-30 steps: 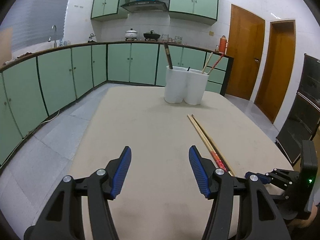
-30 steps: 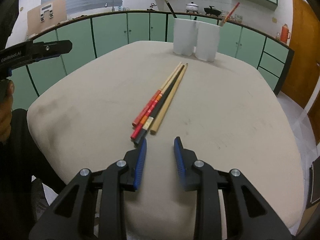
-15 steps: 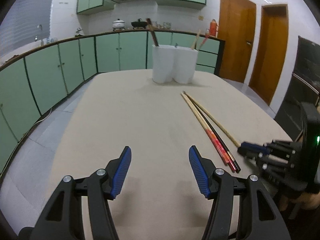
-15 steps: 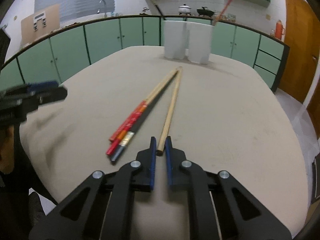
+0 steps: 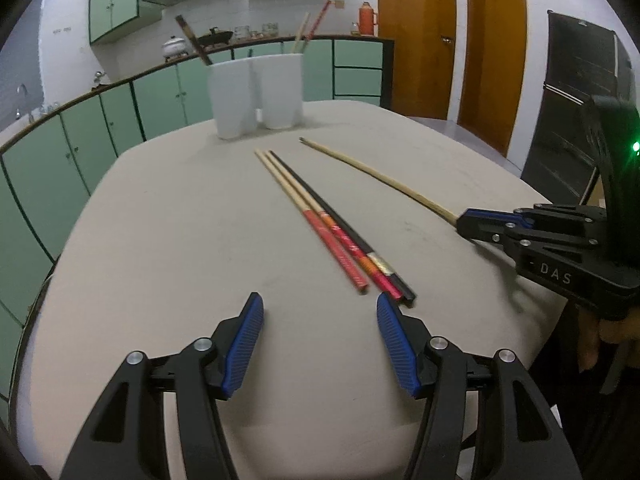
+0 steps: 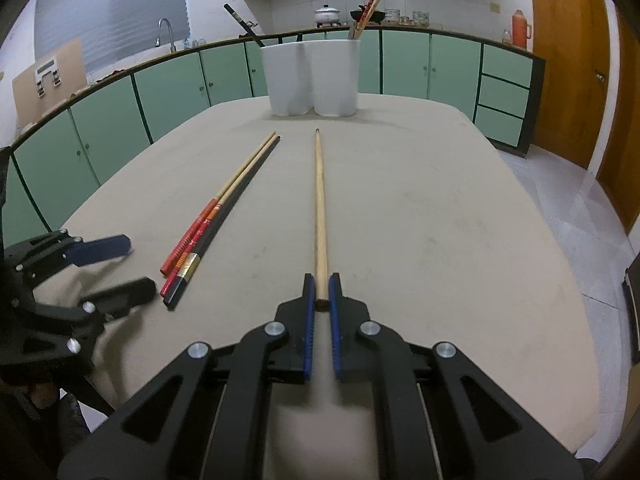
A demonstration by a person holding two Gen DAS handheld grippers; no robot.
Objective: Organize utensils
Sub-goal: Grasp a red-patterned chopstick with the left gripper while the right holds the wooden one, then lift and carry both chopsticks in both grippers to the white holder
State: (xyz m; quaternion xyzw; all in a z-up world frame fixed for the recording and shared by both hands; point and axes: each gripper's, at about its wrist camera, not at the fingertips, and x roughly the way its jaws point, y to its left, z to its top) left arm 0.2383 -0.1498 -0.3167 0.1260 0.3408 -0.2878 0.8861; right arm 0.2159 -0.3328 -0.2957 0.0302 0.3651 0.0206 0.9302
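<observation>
Chopstick, plain wood, now sits clamped by its end in the right gripper, pulled clear of the others and ready for the white holder, while the left gripper hangs open.

The beige table top is seen as matt and faintly scuffed. The plain pale wooden chopstick is left unvarnished. The white twin-cup plastic holder appears smooth, slightly glossy. Blue ribbed rubber-like pads are fitted on matt black plastic fingers.
</observation>
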